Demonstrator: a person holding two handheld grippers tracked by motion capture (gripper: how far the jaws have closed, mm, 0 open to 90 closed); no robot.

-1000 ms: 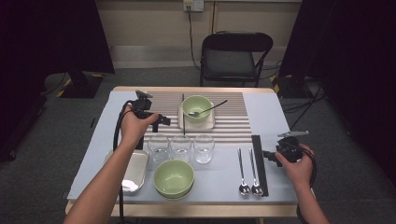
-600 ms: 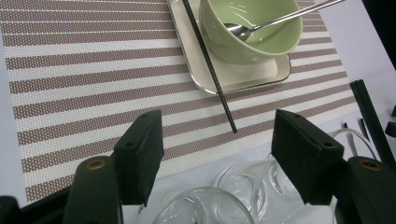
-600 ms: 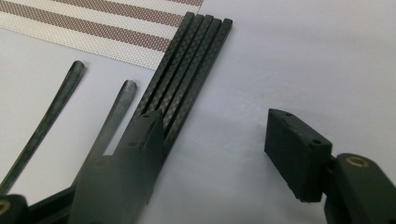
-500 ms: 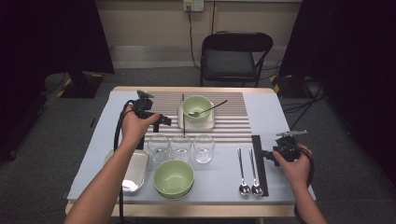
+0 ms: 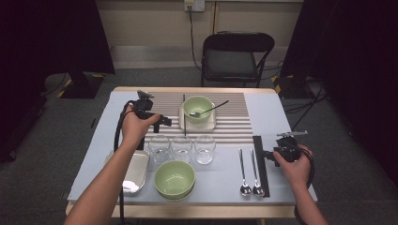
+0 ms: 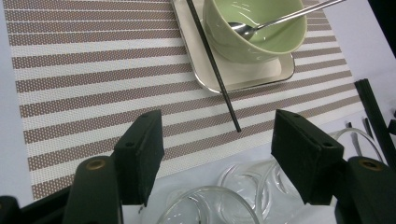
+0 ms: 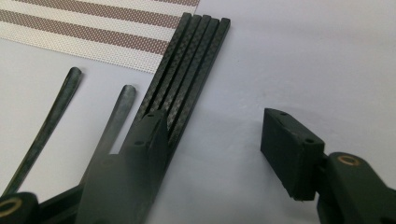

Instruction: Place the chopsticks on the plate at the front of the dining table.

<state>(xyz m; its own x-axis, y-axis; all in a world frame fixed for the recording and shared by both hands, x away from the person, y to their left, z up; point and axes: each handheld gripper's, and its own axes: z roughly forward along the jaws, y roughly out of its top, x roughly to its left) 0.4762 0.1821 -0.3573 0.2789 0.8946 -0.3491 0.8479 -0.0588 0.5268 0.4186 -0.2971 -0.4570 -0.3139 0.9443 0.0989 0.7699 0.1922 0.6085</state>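
We see the right hand-held gripper (image 5: 271, 155) at about 4 o'clock on the table (image 5: 277, 112), its jaws apart and just now narrowing around the bundle of chopsticks (image 7: 187, 70). These are four flat, slim black sticks with a woven carbon-like texture, lying side by side. One jaw rests over the sticks and the other stands clear of them on bare table, so nothing is gripped. Just beside them at 9 o'clock lie two metal spoons (image 5: 250, 173).

The left hand-held gripper (image 5: 164, 121) hovers released over the striped woven placemat (image 6: 93, 70). Below it stand three clear round glasses (image 5: 182, 149). At 12 o'clock a glossy green bowl (image 5: 197, 107) sits on a rectangular tray with one spoon inside and one black chopstick (image 6: 215, 70) alongside. A second green bowl (image 5: 174, 179) sits at 6 o'clock.
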